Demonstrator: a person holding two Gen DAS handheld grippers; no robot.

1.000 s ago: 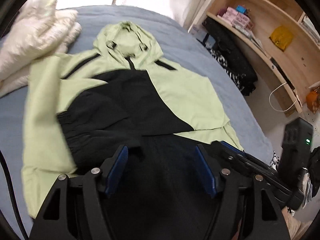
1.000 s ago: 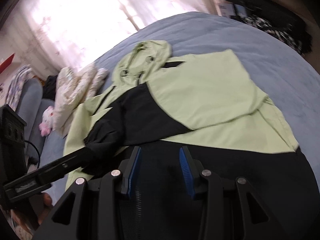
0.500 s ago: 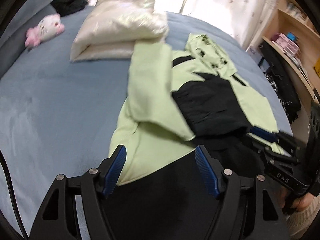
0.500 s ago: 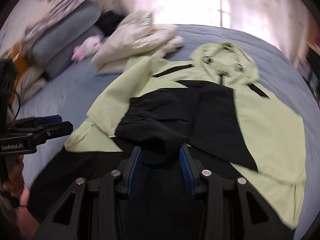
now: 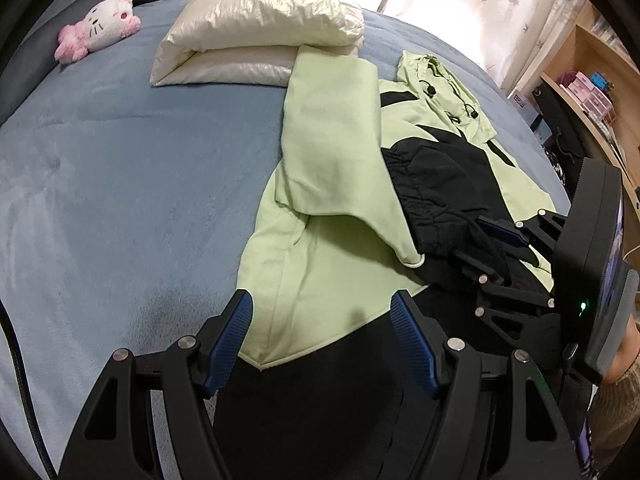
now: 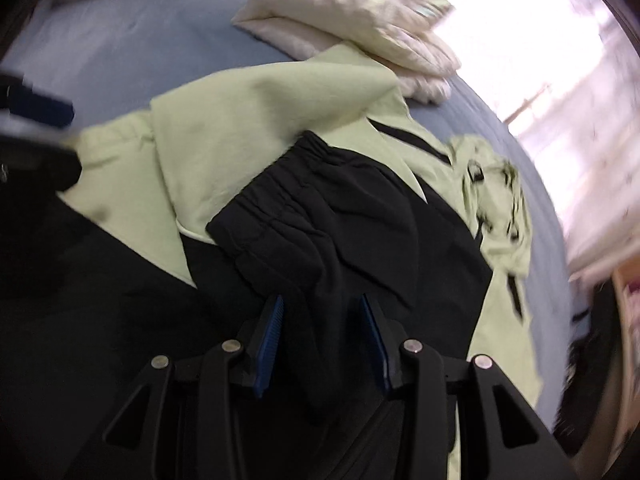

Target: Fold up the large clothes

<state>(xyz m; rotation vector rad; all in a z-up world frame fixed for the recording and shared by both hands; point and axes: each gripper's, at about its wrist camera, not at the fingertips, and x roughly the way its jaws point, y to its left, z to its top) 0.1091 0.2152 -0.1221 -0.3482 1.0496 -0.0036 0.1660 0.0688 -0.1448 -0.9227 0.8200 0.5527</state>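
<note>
The green-and-black hooded jacket (image 5: 336, 208) lies spread on the blue bedspread (image 5: 120, 184), filling the centre and right of the left wrist view. One green sleeve is folded inward across the body, its black cuff (image 6: 280, 208) resting on the black front panel. The hood (image 5: 440, 88) points to the upper right of that frame.

The left gripper (image 5: 322, 340) stands at the lower edge of its frame, jaws wide apart, poised over the corner where the green panel meets the black hem. Nothing sits between its blue pads (image 5: 232, 340).

The right gripper (image 6: 322, 340) is closing. A bunch of black sleeve fabric lies between its pads (image 6: 270, 340); the frame is blurred, so whether the pads already press the cloth cannot be told with certainty. A gap appears to remain on each side.

Beyond the jacket, a folded cream quilt (image 5: 260, 28) lies at upper centre, touching the folded sleeve. A pink-and-white plush toy (image 5: 100, 28) sits at upper left. Wooden shelving (image 5: 592, 92) stands at the right edge.
</note>
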